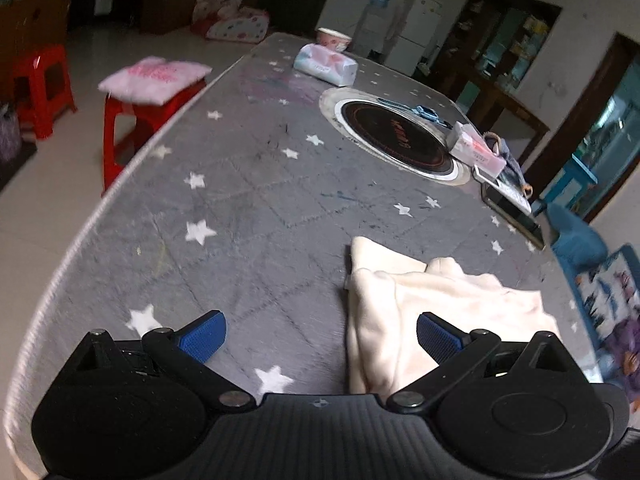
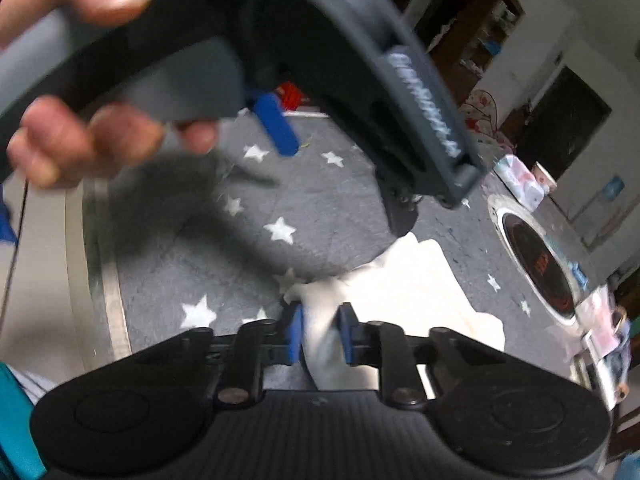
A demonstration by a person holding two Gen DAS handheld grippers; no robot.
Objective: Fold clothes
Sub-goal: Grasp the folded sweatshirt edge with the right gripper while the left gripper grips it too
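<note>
A cream garment [image 1: 440, 300] lies bunched on the grey star-patterned tablecloth [image 1: 240, 208], at the near right in the left wrist view. My left gripper [image 1: 320, 338] is open above the cloth, its right pad over the garment's left edge and nothing between the pads. In the right wrist view my right gripper [image 2: 321, 336] is shut on a gathered fold of the cream garment [image 2: 420, 280], which spreads away to the right. Above it a person's hand [image 2: 80, 140] holds the left gripper, and only one of its blue fingers [image 2: 278, 126] shows.
A round black cooktop [image 1: 396, 136] is set into the table's middle, with a small box [image 1: 476, 148] and a dark tablet [image 1: 516, 212] at its right. A tissue pack [image 1: 326, 64] and a bowl [image 1: 334, 38] sit at the far end. A red stool with a pink cushion [image 1: 154, 76] stands by the table's left edge.
</note>
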